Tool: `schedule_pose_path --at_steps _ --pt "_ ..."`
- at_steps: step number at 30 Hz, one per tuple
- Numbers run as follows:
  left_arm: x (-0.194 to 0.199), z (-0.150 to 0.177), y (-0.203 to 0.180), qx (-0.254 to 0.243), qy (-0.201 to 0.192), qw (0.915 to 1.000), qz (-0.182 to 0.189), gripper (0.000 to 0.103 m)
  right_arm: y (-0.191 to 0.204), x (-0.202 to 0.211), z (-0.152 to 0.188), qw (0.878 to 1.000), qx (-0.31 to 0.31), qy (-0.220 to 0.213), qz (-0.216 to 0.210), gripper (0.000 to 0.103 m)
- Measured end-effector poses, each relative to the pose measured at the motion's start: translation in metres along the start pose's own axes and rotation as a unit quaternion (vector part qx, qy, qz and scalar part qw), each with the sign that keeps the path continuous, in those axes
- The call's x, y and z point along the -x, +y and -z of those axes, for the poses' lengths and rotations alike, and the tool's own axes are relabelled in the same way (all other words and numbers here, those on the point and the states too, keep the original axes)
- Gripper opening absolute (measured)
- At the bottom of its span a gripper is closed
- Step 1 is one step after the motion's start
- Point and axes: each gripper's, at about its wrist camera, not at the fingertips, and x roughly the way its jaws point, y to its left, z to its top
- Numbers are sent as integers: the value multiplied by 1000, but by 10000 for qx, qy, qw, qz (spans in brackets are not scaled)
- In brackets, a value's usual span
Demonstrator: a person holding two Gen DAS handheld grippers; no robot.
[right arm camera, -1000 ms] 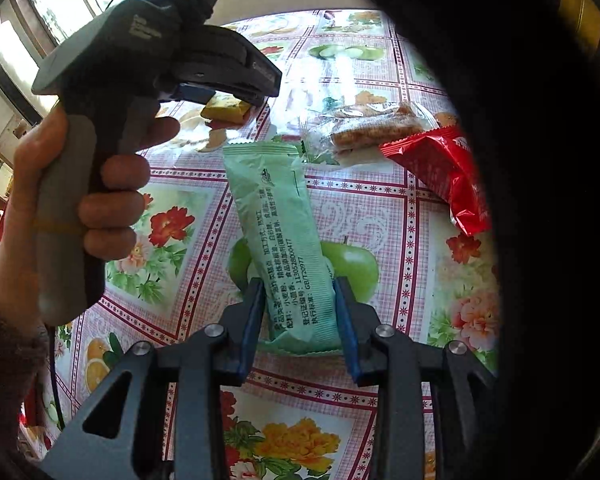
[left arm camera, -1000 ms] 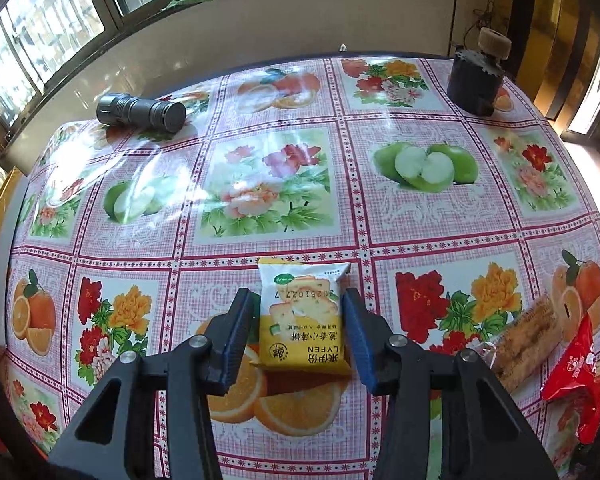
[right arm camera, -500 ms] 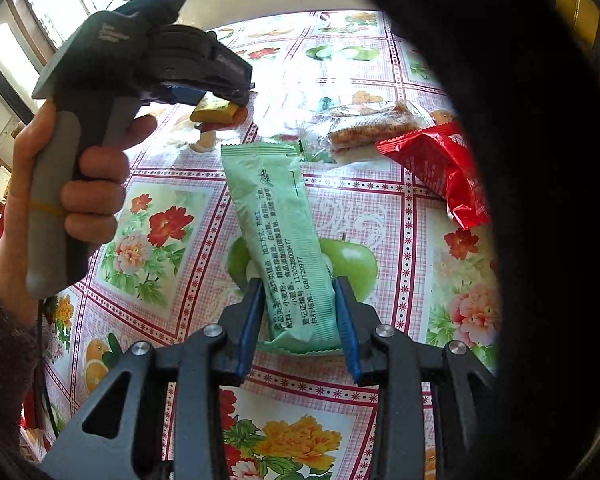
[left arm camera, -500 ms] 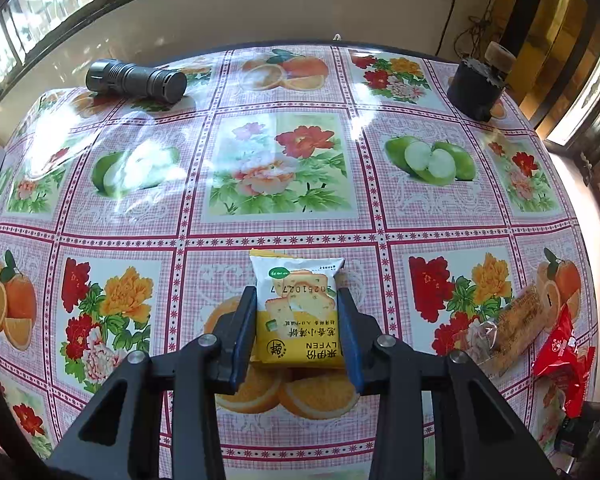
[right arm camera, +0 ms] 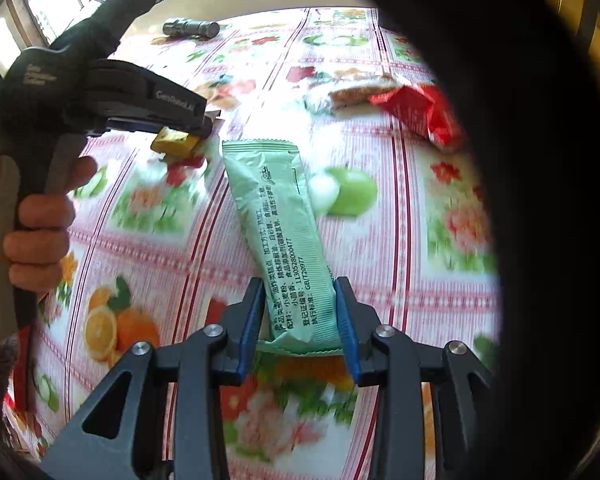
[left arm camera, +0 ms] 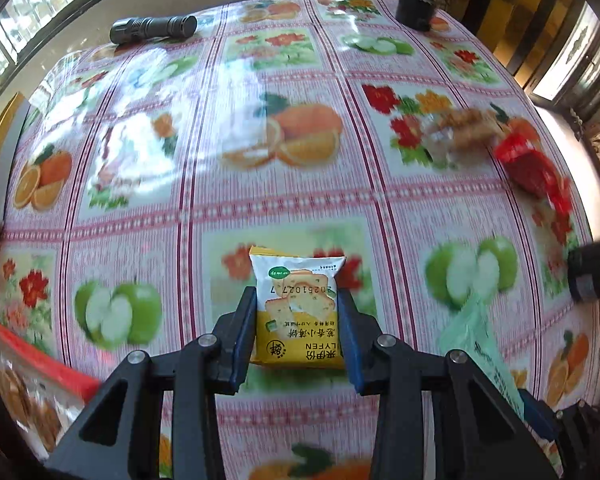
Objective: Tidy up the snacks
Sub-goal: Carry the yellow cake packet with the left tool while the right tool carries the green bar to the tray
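My left gripper (left arm camera: 298, 312) is shut on a yellow biscuit packet (left arm camera: 298, 312) and holds it above the fruit-print tablecloth (left arm camera: 260, 208). My right gripper (right arm camera: 298, 312) is shut on a long green snack bar packet (right arm camera: 280, 232), also held above the table. In the right wrist view the left gripper (right arm camera: 188, 136) shows at the left with the yellow packet (right arm camera: 174, 144) in it. The green packet (left arm camera: 480, 344) shows at the lower right of the left wrist view.
A clear-wrapped brown snack (left arm camera: 464, 128) (right arm camera: 360, 92) and a red packet (left arm camera: 532, 164) (right arm camera: 420, 112) lie at the right. A black flashlight (left arm camera: 152, 28) (right arm camera: 190, 27) and a dark jar (left arm camera: 414, 6) stand at the far edge. A red-edged biscuit bag (left arm camera: 28, 376) sits at the near left.
The left gripper has pulled back toward the near side of the table with the yellow packet held. The right gripper has also moved, keeping the green packet.
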Motion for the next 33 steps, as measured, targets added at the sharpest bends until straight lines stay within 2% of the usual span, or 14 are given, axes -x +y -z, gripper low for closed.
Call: schedule_pose_path --at_steps 8,11,15,19,22,24,29,31,33 --pt "48 148 1 -260 -49 9988 404 38 46 44 103 9983 416 -134 381 37" --pt "63 191 4 -363 -114 9982 463 38 62 58 135 9972 543 -243 447 37" --pt "75 232 7 -460 -419 9971 439 38 78 73 166 9956 585 -441 584 37" --pt "84 256 14 -438 -606 9952 628 38 86 85 182 9944 459 -695 650 37" --pt "85 261 22 -339 -546 9940 884 38 90 92 190 9947 383 -759 587 37" --pt "86 254 26 -278 -407 9933 1043 38 92 90 188 9951 375 -709 575 37" --pt "86 256 26 -277 -370 9940 992 38 100 83 187 9966 498 -481 445 38" --pt "87 257 26 -290 -384 9941 972 38 100 78 181 9974 507 -348 374 40" --pt "86 256 26 -299 -389 9942 961 38 103 70 175 9974 627 -170 315 52"
